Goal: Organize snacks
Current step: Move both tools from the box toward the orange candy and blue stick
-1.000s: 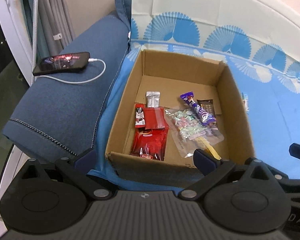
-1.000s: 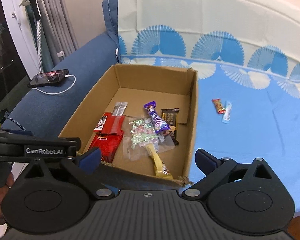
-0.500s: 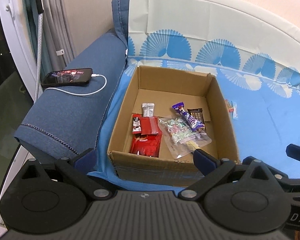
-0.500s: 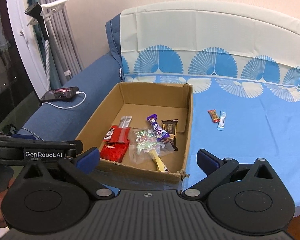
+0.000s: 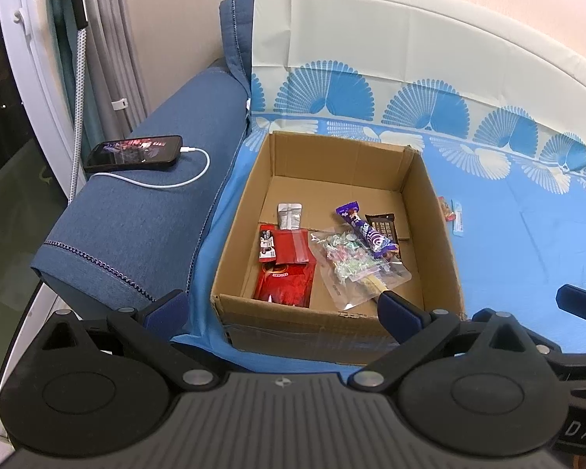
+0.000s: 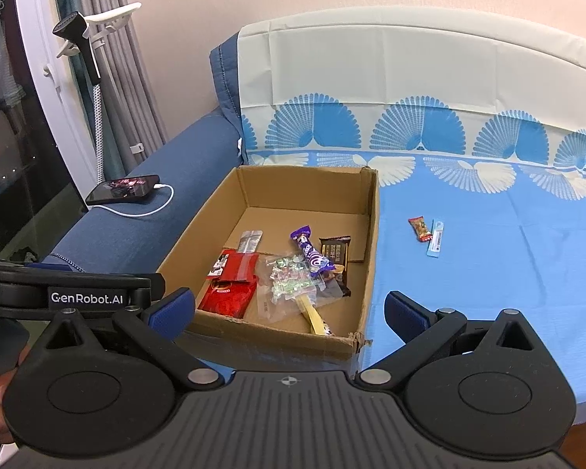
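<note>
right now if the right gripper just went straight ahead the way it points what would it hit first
Probably the cardboard box: the open right gripper aims at its near right corner, so it would likely meet the near rim, or the yellow stick snack just inside. Depth is hard to judge.

"GenRobot.AI" stands in white on the left gripper (image 6: 171, 306); "DAS" shows on the right gripper (image 5: 582, 305).

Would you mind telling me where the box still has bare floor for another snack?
The cardboard box is bare along its back wall, behind the silver sachet and purple bar. The front half is crowded: red packets and the clear candy bag overlap.
</note>
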The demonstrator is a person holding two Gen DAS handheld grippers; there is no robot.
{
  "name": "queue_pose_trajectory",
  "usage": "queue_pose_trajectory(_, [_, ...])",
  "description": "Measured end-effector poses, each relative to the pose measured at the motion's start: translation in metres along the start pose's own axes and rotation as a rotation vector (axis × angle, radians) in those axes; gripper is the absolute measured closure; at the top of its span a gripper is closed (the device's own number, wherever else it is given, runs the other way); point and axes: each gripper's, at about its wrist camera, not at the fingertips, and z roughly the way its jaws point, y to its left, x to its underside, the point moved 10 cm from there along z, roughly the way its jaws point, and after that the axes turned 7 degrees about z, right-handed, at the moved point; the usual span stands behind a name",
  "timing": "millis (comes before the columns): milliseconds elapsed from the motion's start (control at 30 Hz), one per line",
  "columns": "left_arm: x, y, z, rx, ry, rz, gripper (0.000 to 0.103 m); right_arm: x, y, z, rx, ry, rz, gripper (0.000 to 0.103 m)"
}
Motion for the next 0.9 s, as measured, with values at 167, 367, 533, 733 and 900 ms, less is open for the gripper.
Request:
queue_pose_trajectory(167, [0.001,-0.001,0.003,0.001,0.010,0.002,0.000,0.001,-0.001,0.002,0.000,0.009,0.008,0.000])
queue_pose_trajectory(367, [-0.001,-0.004,0.011,0.010,0.034,0.002,0.000,-0.001,-0.009,0.008,0.011,0.010,0.031,0.000])
queue_pose_trajectory(533, [-0.006,-0.004,0.024,-0.001,0.067,0.002,0.000,-0.017,-0.048,0.018,0.088,-0.026,0.099,0.000])
queue_pose_trajectory(733, [-0.022,-0.006,0.051,-0.014,0.128,-0.009,0.000,-0.033,-0.127,0.051,0.231,-0.049,0.156,0.000])
queue_pose_trajectory(900, [-0.046,-0.008,0.078,-0.046,0.165,-0.005,0.000,-0.046,-0.200,0.128,0.328,-0.043,0.100,0.000])
